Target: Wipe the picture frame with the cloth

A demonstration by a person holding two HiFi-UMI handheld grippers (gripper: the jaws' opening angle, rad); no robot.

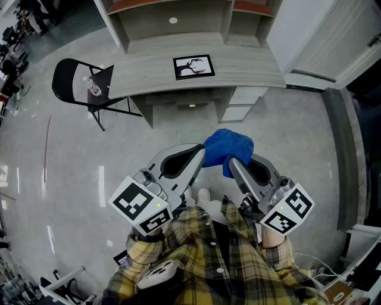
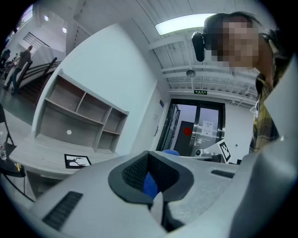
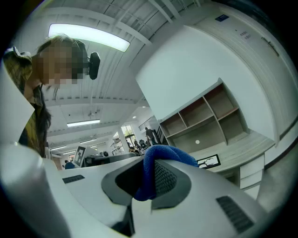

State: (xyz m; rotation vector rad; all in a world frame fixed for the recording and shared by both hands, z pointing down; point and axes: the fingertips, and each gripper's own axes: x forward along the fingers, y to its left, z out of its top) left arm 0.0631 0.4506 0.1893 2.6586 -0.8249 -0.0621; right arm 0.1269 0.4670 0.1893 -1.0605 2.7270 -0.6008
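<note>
Desk (image 1: 250, 68): pale wood with shelves (image 1: 172, 18) above it, well ahead of the person across the floor.
Chair (image 1: 74, 80): black folding one, parked just beside the desk's left end.
Left gripper (image 1: 200, 153): held level, jaws closed, and there's a sliver of the cloth (image 2: 149, 185) pinched between its pads.
Right gripper (image 1: 233, 162): level too, jaws clamped on a fold that bulges up over them.
Cloth (image 1: 229, 146): blue, bunched, up in the air between the two gripper tips, well short of the desk.
Picture frame (image 1: 193, 67): black, lying flat on the desk top near its front edge, well apart from the cloth.
</note>
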